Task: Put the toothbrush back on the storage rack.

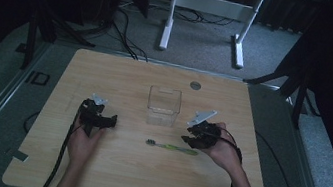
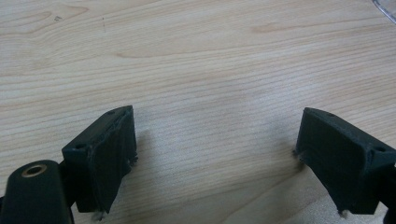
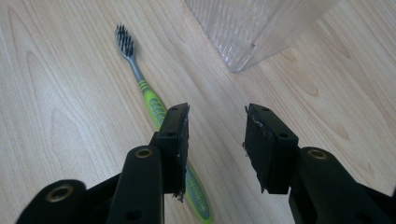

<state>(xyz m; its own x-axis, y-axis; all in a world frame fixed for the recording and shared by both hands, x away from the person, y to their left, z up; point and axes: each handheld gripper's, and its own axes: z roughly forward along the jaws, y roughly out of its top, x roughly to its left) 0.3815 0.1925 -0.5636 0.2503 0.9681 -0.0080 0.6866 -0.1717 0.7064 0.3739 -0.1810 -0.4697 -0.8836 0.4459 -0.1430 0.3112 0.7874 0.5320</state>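
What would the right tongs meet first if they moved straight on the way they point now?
Probably the bare table just ahead, with the clear box beyond it. The toothbrush lies outside the right tongs, beside one jaw.

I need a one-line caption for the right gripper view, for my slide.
Open right claw above the green plastic toothbrush, beside the clear ribbed plastic box on the light wooden table.

The surface (image 1: pixel 121 76) is pale matt wood grain, the box (image 1: pixel 163 104) clear glossy ribbed plastic, the toothbrush (image 3: pixel 154 109) smooth green-and-grey plastic with dark bristles, and the fingers (image 3: pixel 175 140) of both grippers are matt black plastic, rough and frayed at the pad edges
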